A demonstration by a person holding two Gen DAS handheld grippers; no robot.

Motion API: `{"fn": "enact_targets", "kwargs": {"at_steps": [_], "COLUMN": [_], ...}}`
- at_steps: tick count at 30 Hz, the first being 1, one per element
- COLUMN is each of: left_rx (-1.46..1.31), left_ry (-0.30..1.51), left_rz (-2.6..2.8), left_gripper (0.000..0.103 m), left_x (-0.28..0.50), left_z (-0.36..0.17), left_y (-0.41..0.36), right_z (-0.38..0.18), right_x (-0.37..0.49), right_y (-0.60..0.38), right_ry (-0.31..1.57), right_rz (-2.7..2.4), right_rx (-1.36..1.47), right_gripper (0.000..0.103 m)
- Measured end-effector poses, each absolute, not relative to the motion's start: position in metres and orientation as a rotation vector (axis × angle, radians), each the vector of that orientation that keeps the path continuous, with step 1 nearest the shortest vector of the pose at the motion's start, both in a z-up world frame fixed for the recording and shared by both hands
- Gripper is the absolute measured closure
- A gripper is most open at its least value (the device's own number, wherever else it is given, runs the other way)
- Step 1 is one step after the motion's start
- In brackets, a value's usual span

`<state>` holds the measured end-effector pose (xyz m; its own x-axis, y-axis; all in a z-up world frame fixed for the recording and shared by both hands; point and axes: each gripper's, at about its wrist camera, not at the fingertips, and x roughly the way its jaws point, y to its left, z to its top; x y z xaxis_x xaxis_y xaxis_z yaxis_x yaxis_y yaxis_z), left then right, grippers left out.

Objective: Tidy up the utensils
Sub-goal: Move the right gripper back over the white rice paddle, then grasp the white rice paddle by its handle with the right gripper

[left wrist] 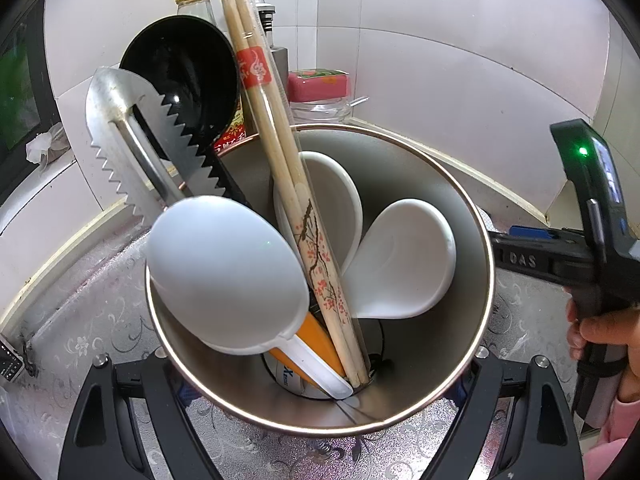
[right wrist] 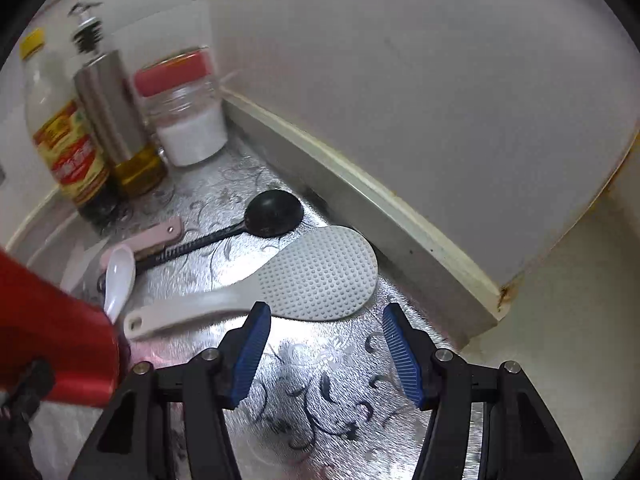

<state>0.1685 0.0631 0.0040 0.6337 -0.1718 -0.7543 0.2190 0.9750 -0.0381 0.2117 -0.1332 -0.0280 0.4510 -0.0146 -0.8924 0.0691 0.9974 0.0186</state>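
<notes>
One rice paddle (right wrist: 316, 272) just beyond right gripper (right wrist: 326, 350)

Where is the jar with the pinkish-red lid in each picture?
Left wrist view: the jar with the pinkish-red lid sits top centre, against the wall behind the metal cup, right of the chopsticks.
Right wrist view: the jar is upper left, in the corner, half full of white grains.
Shared landmark: the steel oil bottle stands just left of the jar in both.
</notes>
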Motion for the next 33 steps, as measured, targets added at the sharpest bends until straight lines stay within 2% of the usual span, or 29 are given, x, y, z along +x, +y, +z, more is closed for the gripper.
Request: {"fn": "enact_targets", "kwargs": {"at_steps": [3, 7, 24, 33], "left_rx": [0.063, 0.063, 0.066, 0.066], "left_ry": [0.855, 0.856, 0.855, 0.856], "left_rz": [-0.223, -0.223, -0.222, -0.222], "left_gripper": [0.014, 0.014, 0.014, 0.014], "left_x": [0.168, 0.169, 0.169, 0.169], "left_z": [0.004, 0.004, 0.003, 0.004], "left_y": [0.062, 0.063, 0.063, 0.063], "right_z": [-0.033, -0.043, -0.067, -0.066], "right_x": [0.219, 0.233, 0.274, 0.258], "right_y": [-0.138, -0.139, -0.114, -0.113], "right_ry": [1.11, 1.131, 1.114, 1.094], "right_rz": [-0.093, -0.13, -0.239, -0.247], "right_rx": [0.1, 0.158, 0.141, 0.094], "right_gripper": [0.032, 0.029, 0.02, 0.019]}}
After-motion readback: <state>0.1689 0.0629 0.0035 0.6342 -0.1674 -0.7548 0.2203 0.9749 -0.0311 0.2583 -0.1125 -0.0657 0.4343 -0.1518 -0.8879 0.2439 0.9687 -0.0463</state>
